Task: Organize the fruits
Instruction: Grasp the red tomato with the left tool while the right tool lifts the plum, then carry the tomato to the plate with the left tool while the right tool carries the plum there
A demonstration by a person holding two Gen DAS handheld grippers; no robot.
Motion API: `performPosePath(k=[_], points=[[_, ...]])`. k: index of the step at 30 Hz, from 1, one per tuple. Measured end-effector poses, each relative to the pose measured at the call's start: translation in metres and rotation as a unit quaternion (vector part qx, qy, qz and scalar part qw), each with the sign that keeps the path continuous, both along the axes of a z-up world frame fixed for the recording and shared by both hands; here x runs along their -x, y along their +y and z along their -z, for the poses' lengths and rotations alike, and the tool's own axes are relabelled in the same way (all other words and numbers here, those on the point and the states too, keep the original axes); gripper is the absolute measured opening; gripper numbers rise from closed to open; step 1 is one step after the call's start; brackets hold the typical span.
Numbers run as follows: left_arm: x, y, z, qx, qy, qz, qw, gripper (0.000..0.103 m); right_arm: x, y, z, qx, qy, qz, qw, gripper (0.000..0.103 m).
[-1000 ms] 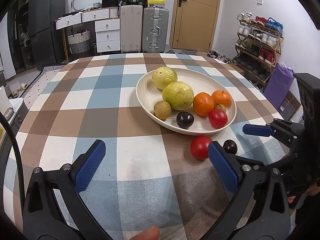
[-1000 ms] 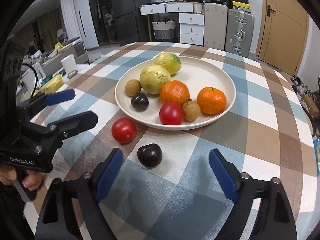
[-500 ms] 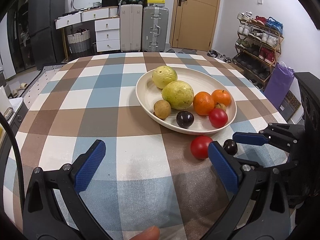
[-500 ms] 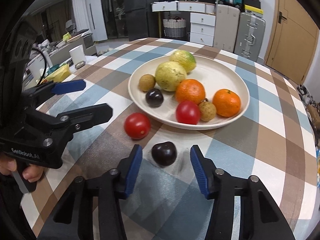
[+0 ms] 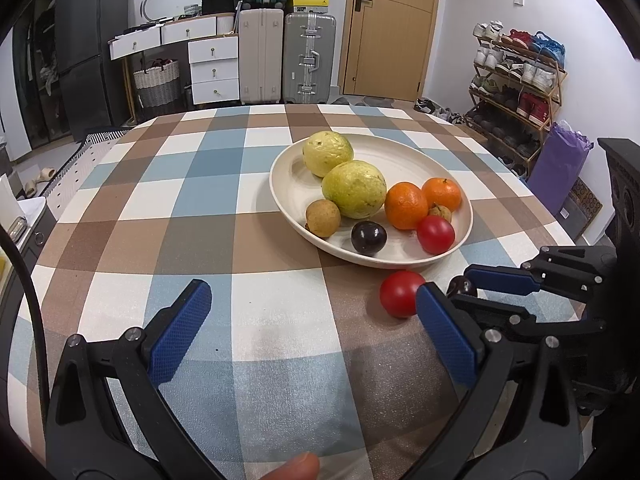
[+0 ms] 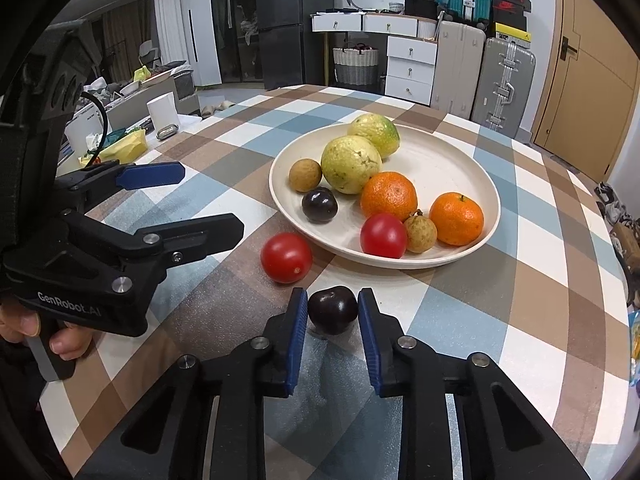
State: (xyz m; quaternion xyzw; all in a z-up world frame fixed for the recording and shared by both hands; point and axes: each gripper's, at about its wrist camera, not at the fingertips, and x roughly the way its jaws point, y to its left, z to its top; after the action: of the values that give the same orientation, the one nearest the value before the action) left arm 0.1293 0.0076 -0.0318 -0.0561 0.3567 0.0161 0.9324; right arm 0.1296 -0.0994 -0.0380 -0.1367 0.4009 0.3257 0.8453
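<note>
Right hand-held gripper (image 6: 333,310): blue pads clamped on either side of the dark plum (image 6: 333,310), which sits on the bench (image 6: 520,280) just in front of the plate's near rim.
Left hand-held gripper (image 5: 308,328): jaws spread wide with nothing between them, held low over the checked cloth to the left of the loose fruit.
Loose tomato (image 6: 286,258): on the bench, just beside the plum and close to the plate.
Plate (image 6: 460,160): cream, holding two yellow-green guavas, two oranges, a tomato, a dark plum and two small brown fruits.
Person: fingers (image 6: 64,342) wrapped round the left gripper's handle.
</note>
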Motion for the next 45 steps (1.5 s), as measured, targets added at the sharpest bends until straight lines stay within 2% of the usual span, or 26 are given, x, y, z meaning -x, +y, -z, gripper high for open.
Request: performPosePath(k=[10, 13, 18, 20, 22, 29, 32, 34, 35, 37, 45], points=[[-0.001, -0.018, 0.002, -0.019, 0.008, 0.02, 0.9996, 0.102, -0.002, -0.017, -0.011, -0.034, -0.01, 0.02, 0.999, 0.026], [-0.004, -0.024, 0.007, -0.012, 0.026, 0.031, 0.9991, 0.102, -0.001, -0.021, -0.016, -0.039, -0.019, 0.023, 0.999, 0.026], [-0.01, -0.037, 0.012, -0.028, 0.046, 0.049, 0.9974, 0.101, -0.005, -0.032, -0.023, -0.052, -0.023, 0.034, 0.998, 0.026], [-0.013, -0.041, 0.014, -0.027, 0.054, 0.056, 0.9966, 0.096, -0.007, -0.037, -0.025, -0.056, -0.023, 0.039, 0.997, 0.026], [-0.017, -0.044, 0.017, -0.024, 0.062, 0.061, 0.9959, 0.082, -0.008, -0.041, -0.027, -0.059, -0.023, 0.043, 0.997, 0.026], [-0.029, -0.052, 0.021, -0.023, 0.077, 0.072, 0.9942, 0.066, -0.01, -0.05, -0.032, -0.069, -0.025, 0.052, 0.996, 0.026], [-0.031, -0.06, 0.021, -0.033, 0.076, 0.084, 0.993, 0.055, -0.011, -0.052, -0.034, -0.072, -0.026, 0.053, 0.996, 0.026], [-0.033, -0.064, 0.021, -0.039, 0.077, 0.089, 0.9923, 0.044, -0.01, -0.052, -0.034, -0.072, -0.027, 0.054, 0.996, 0.026], [-0.033, -0.066, 0.021, -0.041, 0.078, 0.092, 0.9919, 0.042, -0.01, -0.052, -0.035, -0.072, -0.028, 0.055, 0.996, 0.026], [-0.033, -0.069, 0.021, -0.041, 0.078, 0.098, 0.9913, 0.029, -0.01, -0.053, -0.035, -0.073, -0.028, 0.055, 0.995, 0.026], [-0.026, -0.071, 0.02, -0.043, 0.075, 0.118, 0.9893, 0.029, -0.012, -0.054, -0.035, -0.072, -0.029, 0.06, 0.995, 0.026]])
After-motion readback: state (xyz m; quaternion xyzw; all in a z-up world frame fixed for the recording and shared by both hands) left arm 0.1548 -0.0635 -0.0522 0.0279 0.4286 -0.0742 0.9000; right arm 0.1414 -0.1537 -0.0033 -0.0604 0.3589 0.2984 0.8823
